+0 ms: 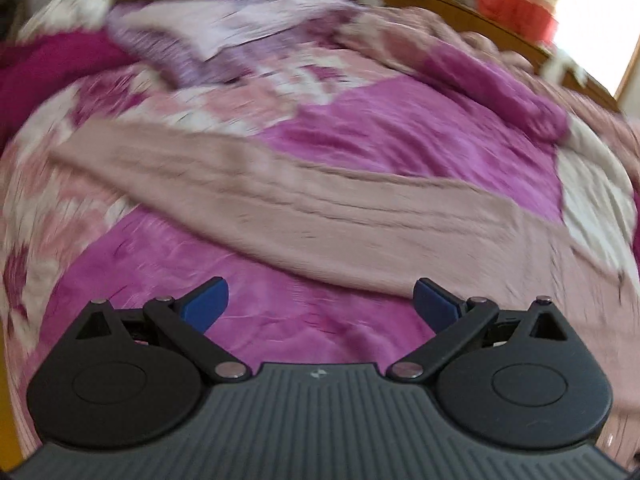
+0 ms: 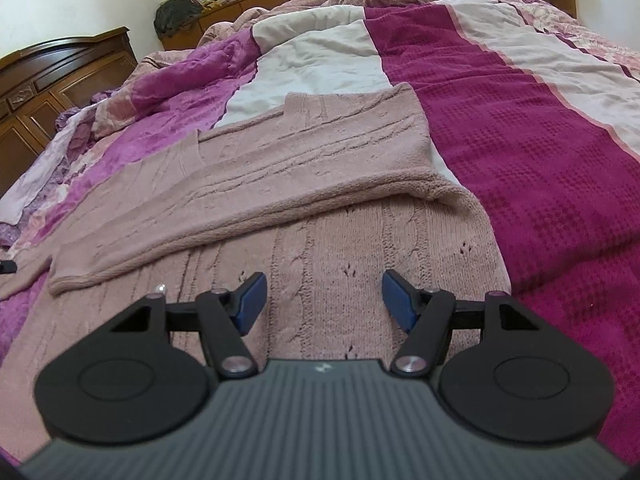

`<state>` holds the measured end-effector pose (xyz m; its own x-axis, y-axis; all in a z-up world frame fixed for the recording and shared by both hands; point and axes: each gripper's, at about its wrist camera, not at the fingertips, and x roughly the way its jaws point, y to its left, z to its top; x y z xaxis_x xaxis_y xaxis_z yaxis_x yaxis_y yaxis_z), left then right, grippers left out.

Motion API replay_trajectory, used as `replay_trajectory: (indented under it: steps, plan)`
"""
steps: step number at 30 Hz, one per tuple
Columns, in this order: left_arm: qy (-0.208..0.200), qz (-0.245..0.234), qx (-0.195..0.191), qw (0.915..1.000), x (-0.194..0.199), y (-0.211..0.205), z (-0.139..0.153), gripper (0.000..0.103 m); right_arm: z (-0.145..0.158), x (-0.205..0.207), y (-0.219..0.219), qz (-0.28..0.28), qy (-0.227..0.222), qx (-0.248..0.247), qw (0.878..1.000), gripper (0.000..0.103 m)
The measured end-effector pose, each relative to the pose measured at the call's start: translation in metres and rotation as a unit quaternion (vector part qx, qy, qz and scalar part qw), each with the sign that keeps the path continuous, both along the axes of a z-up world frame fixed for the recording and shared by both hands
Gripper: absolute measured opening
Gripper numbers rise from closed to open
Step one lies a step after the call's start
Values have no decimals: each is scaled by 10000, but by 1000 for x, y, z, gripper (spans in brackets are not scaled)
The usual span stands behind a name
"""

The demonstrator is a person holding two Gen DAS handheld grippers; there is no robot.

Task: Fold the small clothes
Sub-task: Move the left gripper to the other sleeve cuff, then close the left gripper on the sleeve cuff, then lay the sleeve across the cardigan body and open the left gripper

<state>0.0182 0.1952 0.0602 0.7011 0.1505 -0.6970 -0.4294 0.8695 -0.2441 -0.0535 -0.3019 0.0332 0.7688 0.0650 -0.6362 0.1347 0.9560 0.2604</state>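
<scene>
A dusty-pink cable-knit sweater [image 2: 304, 168] lies flat on the bed, with one sleeve folded across its body. In the right wrist view my right gripper [image 2: 324, 300] hovers open just above the sweater's lower body, nothing between its blue pads [image 2: 252, 304]. In the blurred left wrist view the same sweater [image 1: 320, 208] stretches as a long band across the bedding. My left gripper [image 1: 320, 306] stands open over the purple blanket, a little short of the sweater's near edge, and it holds nothing.
The bed is covered by a purple velvet blanket [image 1: 420, 136] and a magenta and white striped cover [image 2: 540, 152]. Crumpled lilac cloth [image 1: 224, 36] lies further up the bed. A wooden headboard and cabinet [image 2: 52, 76] stand at the left.
</scene>
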Motion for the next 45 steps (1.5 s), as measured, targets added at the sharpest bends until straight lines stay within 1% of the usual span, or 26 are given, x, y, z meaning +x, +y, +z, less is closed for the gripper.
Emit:
replay_trajectory:
  steps: [4,7,10,15,20,26,28,29,30,31,32,33,34,35,36,38,41,45]
  plan:
    - [-58,456,-492,9977,0,25,-14,102,-1,-1,0,-22,0,14,10000,66]
    - [-219,679,-629,9955,2,35,-21,102,-2,-1,3,-16,6,-56,10000,66]
    - [-303,784,-534,9950,11,43,-27,102,-2,0,4,-7,27,-123,9999,66]
    - [-401,856,-237,9952,32,56,-35,102,-4,0,4,-16,27,-138,9999,66]
    - [-350,842,-7,9958,53,63,-38,102,-6,1,5,-39,47,-163,9998,66]
    - [-245,913,103,9955,65,65,-39,101,-7,3,9,-12,53,-260,9996,70]
    - [-255,913,111,9954,66,64,-38,98,-7,3,11,0,60,-319,9995,70]
    - [-294,923,123,9952,65,64,-36,90,-7,3,11,4,60,-331,9994,70]
    - [-356,934,158,9949,63,64,-34,76,-7,3,11,3,57,-332,9994,70]
    - [-382,940,197,9946,62,64,-32,68,-7,3,11,-1,56,-322,9995,70]
    - [-407,942,220,9945,60,65,-30,52,-7,3,11,-7,51,-306,9995,70]
    - [-426,951,210,9943,59,67,-29,41,-7,3,11,-14,45,-288,9996,70]
    - [-470,950,174,9942,56,70,-27,36,-7,3,10,-19,40,-278,9996,70]
    - [-556,920,108,9941,54,73,-25,25,-7,3,11,-22,35,-274,9996,70]
    - [-645,889,69,9939,51,75,-22,18,-7,2,11,-26,28,-273,9996,70]
    - [-796,812,70,9935,46,75,-14,14,-7,2,10,-34,16,-263,9996,70]
    - [-1065,631,168,9922,39,70,1,10,-6,1,9,-60,-12,-210,9998,70]
    - [-1385,336,209,9896,34,58,23,9,-3,-2,6,-83,-70,-140,9998,71]
